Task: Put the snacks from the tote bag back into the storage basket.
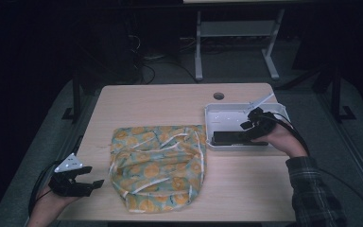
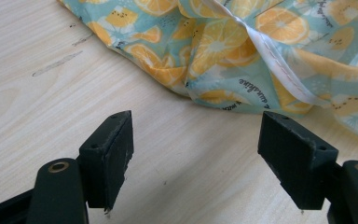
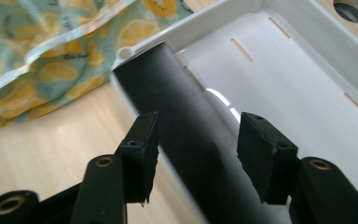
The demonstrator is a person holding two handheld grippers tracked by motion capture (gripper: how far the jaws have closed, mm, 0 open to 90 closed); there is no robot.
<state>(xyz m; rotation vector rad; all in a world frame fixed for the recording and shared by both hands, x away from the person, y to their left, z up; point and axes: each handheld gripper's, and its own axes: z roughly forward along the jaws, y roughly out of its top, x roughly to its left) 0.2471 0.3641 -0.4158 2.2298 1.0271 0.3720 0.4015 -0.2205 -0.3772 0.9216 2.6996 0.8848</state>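
landmark: white tray point(image 1: 280, 109) at the table's point(image 1: 160, 97) far right, just right of the cloth point(image 1: 158, 165).
bar: black bar point(image 1: 231, 137) lies inside the tray along its near wall, long axis running toward the cloth.
right claw point(image 1: 255, 124): over the bar's right part, jaws about half open and astride the bar, pads not pressing it; holds nothing.
left claw point(image 1: 92, 176): well left of the tray, near the table's near left corner, wide open and empty, pointing at the cloth's left edge.
key relation: i judge the bar sits right under the right claw, lengthwise along its line of sight; the right hand is far nearer.
right gripper view: shows the gaps between pads point(image 3: 144, 154) and bar point(image 3: 186, 130), and slots in the tray point(image 3: 307, 79) floor.
left gripper view: shows the lemon print and white hem of the cloth point(image 2: 242, 56).
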